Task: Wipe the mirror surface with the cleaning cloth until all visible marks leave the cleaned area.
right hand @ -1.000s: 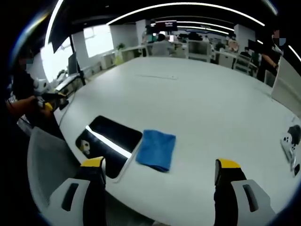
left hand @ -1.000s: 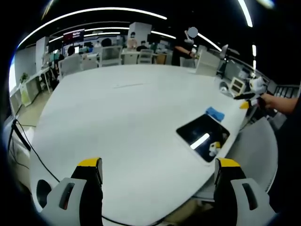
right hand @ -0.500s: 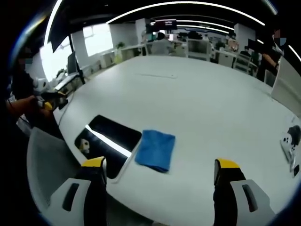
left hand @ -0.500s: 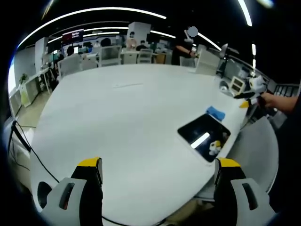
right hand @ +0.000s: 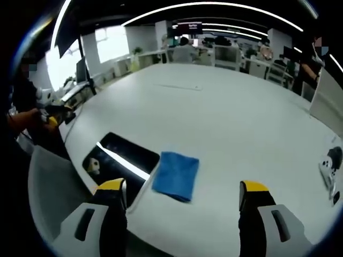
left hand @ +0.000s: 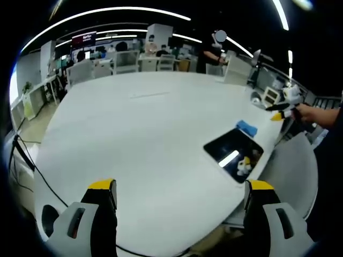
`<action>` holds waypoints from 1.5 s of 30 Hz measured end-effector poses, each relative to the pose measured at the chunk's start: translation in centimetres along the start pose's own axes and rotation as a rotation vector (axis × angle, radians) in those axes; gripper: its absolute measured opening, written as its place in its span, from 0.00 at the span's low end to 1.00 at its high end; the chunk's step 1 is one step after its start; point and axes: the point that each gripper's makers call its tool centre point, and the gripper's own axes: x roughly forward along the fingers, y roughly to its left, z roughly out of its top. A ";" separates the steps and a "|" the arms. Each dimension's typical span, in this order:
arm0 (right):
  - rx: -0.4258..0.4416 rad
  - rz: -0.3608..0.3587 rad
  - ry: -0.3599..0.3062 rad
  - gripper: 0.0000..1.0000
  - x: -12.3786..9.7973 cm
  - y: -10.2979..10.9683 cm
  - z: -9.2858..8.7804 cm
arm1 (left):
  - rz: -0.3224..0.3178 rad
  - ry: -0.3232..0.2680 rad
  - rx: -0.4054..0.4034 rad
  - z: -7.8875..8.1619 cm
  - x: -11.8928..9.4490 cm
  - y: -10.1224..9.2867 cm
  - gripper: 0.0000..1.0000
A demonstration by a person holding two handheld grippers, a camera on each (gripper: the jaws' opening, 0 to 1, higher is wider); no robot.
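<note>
- Flat rectangular dark mirror with a pale frame [right hand: 122, 163] lies at the near edge of the large white table [right hand: 236, 123]; in the right gripper view we see it just beyond the left jaw. It reflects a bright light strip, and a small white-and-yellow reflection sits near one end.
- Folded blue cleaning cloth [right hand: 176, 175] lies flat on the table, touching or just beside the mirror's long edge; we cannot tell which.
- In the left gripper view the mirror [left hand: 233, 154] sits far to the right by the table edge, the blue cloth [left hand: 246, 127] at its far end.
- Our right gripper [right hand: 180, 211] hangs above the near table edge, jaws spread wide, nothing between them; cloth lies ahead between the two jaws.
- Our left gripper [left hand: 181, 206] is well apart from the mirror, jaws spread wide, holding nothing, over bare tabletop.
- Small white-and-black gadget [right hand: 330, 170] rests at the table's right side.
- Black cable [left hand: 32, 171] trails off the table's left edge.
- Grey chair [right hand: 51, 187] stands beside the mirror end.
- Office desks and chairs [left hand: 126, 61] beyond.
</note>
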 end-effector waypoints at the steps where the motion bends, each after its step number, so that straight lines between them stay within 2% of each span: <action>1: -0.001 -0.004 -0.003 0.84 0.1 -0.1 0.1 | 0.000 0.000 0.000 0.0 0.1 0.0 1.00; 10: -0.009 0.009 0.012 0.81 0.8 0.3 0.3 | -0.005 0.004 0.001 0.0 0.3 -0.1 1.00; 22: 0.006 0.000 0.028 0.79 0.5 -0.1 -0.6 | -0.002 0.004 0.000 0.0 0.5 -0.1 1.00; 28: 0.002 0.005 0.028 0.72 0.8 0.2 -0.6 | -0.004 0.005 -0.001 -0.1 0.5 -0.3 1.00; 32: -0.042 -0.032 0.007 0.59 2.5 0.2 -0.1 | -0.001 0.006 -0.006 -0.2 0.4 -0.5 1.00; 37: 0.010 -0.032 -0.002 0.45 5.8 0.3 0.4 | 0.002 0.010 -0.009 -0.4 0.3 -1.0 1.00; 41: 0.005 -0.037 0.038 0.33 8.6 0.4 -0.6 | 0.003 0.011 -0.012 -0.5 0.2 -1.0 1.00; 43: 0.025 -0.007 0.068 0.32 10.0 1.1 -1.5 | 0.007 0.011 -0.015 -0.7 0.0 -1.0 1.00; 45: -0.027 -0.016 0.103 0.32 10.9 1.3 -2.4 | 0.012 0.013 -0.018 -0.9 -0.3 -0.9 1.00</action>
